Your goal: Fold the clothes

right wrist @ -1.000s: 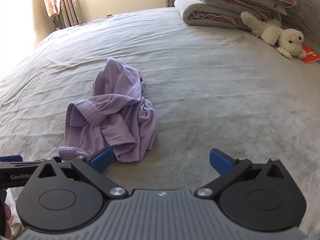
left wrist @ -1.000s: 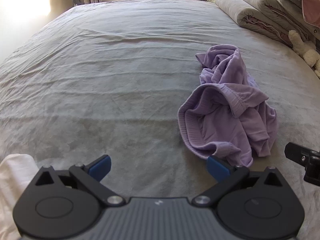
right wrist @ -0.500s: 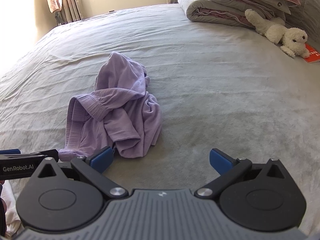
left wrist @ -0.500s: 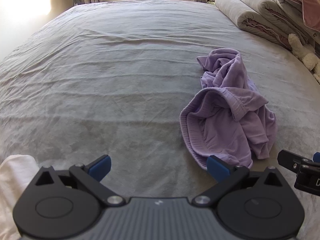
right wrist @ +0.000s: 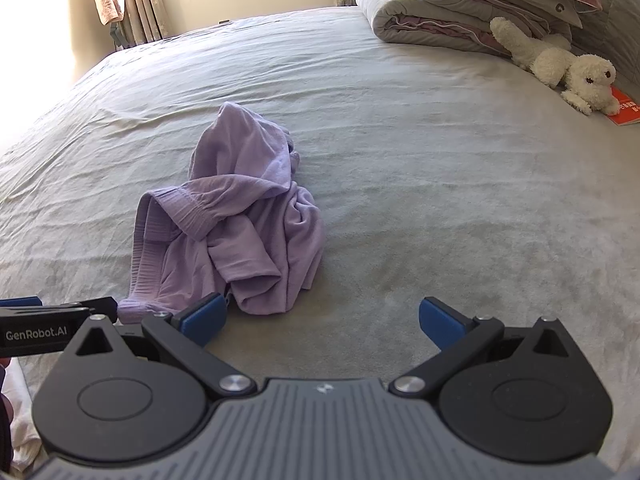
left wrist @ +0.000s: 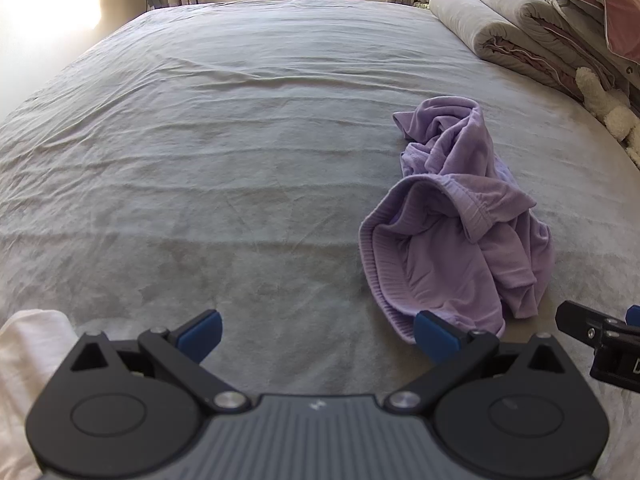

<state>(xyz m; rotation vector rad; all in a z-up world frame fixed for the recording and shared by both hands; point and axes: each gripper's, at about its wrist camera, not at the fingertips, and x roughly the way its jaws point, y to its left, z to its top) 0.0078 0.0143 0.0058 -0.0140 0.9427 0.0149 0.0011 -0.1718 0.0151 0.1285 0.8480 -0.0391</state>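
Both claws have crept closer to the purple garment (left wrist: 460, 240), crumpled on the bed (left wrist: 200, 160). Left claw (left wrist: 316, 330) and right claw (right wrist: 322, 318) gape empty; garment's waistband sits nearest the left one.

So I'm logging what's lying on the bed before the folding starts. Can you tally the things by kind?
Crumpled purple garment: 1
Folded quilts, stacked: 1 pile
White plush toy: 1
Orange-red book: 1
White cloth at the near edge: 1
Total: 5
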